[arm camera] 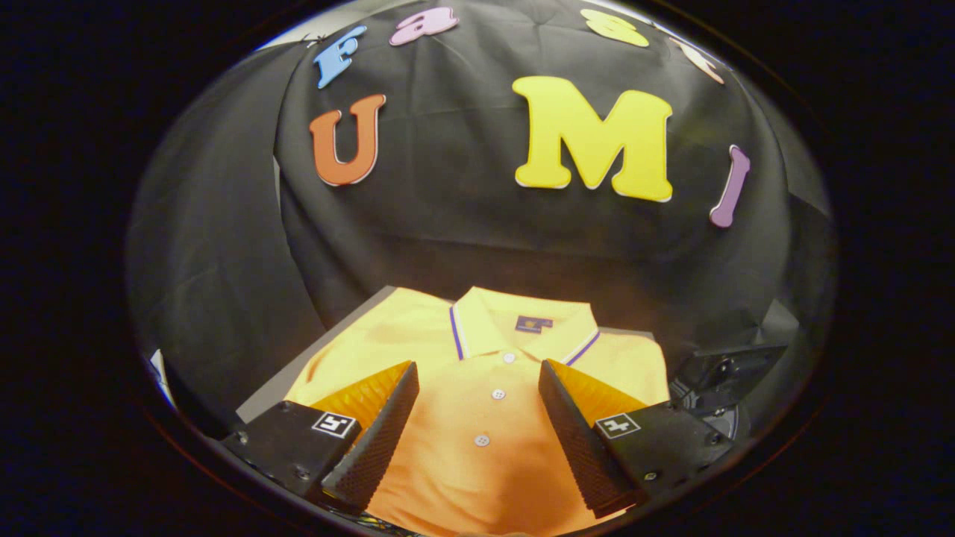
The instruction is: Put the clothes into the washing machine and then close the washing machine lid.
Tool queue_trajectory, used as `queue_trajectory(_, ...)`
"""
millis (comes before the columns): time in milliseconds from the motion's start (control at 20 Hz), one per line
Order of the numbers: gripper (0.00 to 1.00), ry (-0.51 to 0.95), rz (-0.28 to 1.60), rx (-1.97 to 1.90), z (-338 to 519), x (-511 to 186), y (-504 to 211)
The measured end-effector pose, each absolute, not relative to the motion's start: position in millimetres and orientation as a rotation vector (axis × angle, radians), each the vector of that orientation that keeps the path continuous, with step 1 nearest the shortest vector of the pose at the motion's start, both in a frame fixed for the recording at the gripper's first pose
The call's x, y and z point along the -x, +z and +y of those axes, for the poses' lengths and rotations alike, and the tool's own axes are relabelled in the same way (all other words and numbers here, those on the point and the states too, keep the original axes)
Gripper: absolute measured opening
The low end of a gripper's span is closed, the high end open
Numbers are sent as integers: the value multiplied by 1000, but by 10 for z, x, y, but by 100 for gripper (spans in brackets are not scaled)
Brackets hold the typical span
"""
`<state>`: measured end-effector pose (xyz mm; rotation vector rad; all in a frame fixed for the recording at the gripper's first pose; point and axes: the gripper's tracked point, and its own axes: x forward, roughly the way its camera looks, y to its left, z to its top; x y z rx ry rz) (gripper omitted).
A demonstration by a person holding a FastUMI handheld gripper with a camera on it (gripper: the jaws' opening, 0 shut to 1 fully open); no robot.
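Table (280,388): grey top, bare strip beside the shirt's left shoulder.
Hand-held gripper (477,418): fingers spread wide, pinching nothing.
Polo shirt (485,380): orange, lying flat on the table, its button placket between the fingers, collar beyond them.
Dark part (727,373): right of the shirt; possibly the washing machine, cannot tell.
Progress: judged not begun; shirt not yet lifted, loading and lid closing remain.

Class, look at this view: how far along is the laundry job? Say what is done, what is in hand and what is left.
Nothing looks done: the yellow shirt lies folded flat on the grey board, buttons up. In hand: the tool is open, its fingers apart over the shirt's front, gripping nothing. Left: grasping the shirt, putting it into the washing machine and closing the lid.
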<state>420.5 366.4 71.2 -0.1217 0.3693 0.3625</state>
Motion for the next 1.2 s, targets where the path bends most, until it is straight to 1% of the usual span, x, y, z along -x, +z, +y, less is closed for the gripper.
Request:
queue_trajectory(350,100,307,474,177,3700,-4270,420)
queue_trajectory(550,100,267,485,167,3699,-4284,409)
queue_trajectory(750,100,272,500,166,3709,-4271,403)
queue_trajectory(850,98,268,531,181,3702,-4295,379)
queue_trajectory(950,92,268,557,200,3686,-4286,378)
queue_trajectory(1000,86,264,549,215,3648,-4320,406)
queue_trajectory(1050,77,258,534,216,3587,-4324,392)
queue_trajectory(1100,55,265,521,222,3546,-4336,411)
queue_trajectory(1150,45,279,515,225,3516,-4335,379)
queue_trajectory(1200,33,289,518,227,3478,-4321,383)
